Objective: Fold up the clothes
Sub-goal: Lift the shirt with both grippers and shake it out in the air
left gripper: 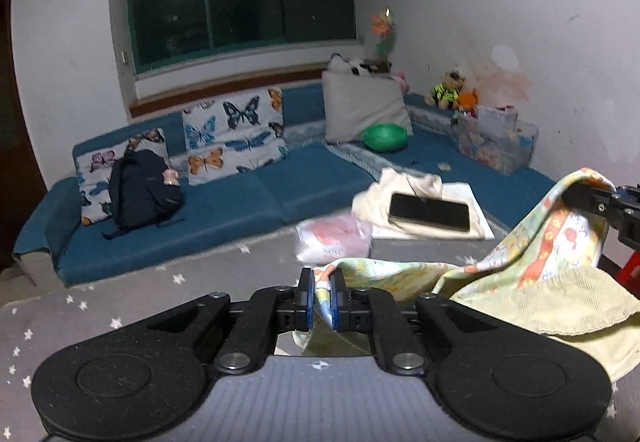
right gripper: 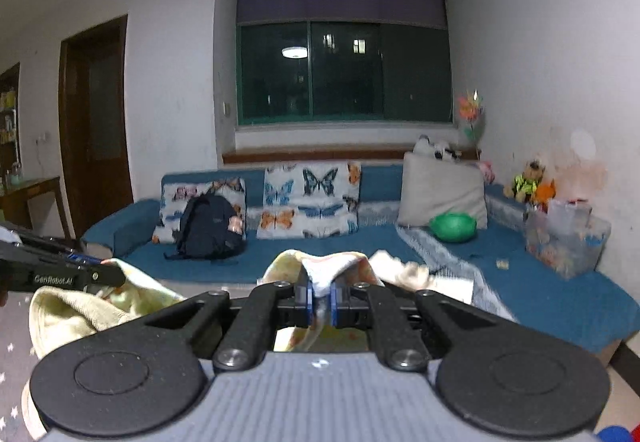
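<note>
A pale yellow-green towel-like cloth with an orange cartoon print (left gripper: 532, 270) hangs stretched between both grippers above a grey star-patterned surface (left gripper: 120, 318). My left gripper (left gripper: 322, 302) is shut on one corner of the cloth. My right gripper (right gripper: 320, 298) is shut on another corner (right gripper: 320, 274). The right gripper also shows at the right edge of the left wrist view (left gripper: 600, 201), and the left gripper shows at the left edge of the right wrist view (right gripper: 72, 274). The cloth sags between them (right gripper: 80, 310).
A blue sofa (left gripper: 224, 217) runs ahead, with butterfly cushions (left gripper: 236, 133), a dark backpack (left gripper: 140, 189), a grey pillow (left gripper: 360, 105), a green bowl (left gripper: 384, 137) and a clear toy box (left gripper: 496, 141). A cream garment with a phone (left gripper: 430, 211) and a pink packet (left gripper: 332, 238) lie near.
</note>
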Available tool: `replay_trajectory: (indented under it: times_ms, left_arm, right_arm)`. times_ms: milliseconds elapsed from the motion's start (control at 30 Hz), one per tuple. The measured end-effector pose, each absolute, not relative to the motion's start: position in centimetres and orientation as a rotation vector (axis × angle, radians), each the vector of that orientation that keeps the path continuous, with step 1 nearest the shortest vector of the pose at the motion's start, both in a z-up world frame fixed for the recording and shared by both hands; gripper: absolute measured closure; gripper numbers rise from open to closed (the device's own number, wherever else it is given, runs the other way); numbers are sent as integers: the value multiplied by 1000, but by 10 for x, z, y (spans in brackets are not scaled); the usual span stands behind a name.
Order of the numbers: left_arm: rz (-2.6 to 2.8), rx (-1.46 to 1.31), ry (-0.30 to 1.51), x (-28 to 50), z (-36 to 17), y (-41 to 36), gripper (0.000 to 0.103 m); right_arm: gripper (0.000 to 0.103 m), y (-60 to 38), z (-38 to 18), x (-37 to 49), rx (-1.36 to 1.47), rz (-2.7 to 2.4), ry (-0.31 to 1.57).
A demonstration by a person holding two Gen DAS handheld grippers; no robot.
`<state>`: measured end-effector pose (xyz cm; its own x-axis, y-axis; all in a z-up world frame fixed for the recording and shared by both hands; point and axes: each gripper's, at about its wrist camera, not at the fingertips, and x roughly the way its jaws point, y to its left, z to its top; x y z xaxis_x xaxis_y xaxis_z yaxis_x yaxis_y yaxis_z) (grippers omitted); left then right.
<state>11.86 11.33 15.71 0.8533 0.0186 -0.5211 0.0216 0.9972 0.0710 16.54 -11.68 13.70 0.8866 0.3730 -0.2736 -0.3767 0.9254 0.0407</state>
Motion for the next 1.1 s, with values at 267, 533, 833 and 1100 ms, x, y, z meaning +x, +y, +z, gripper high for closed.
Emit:
replay_trajectory:
  times_ms: [267,533,833,1100]
  left_arm:
    - [-8,47,465,94,195,126,94]
    - [-56,97,423,45,205,125,94]
    - [-137,114,535,-17,162,127,94]
    - [-215,124,633,-68,129,129,94]
  right_arm:
    - [97,-108,165,145,-31,421,167]
    - [96,-121,171,110,-45,488,171]
    - [96,-123,144,58,-122,614,297]
    - [96,-114,119,-1,-194,712,407]
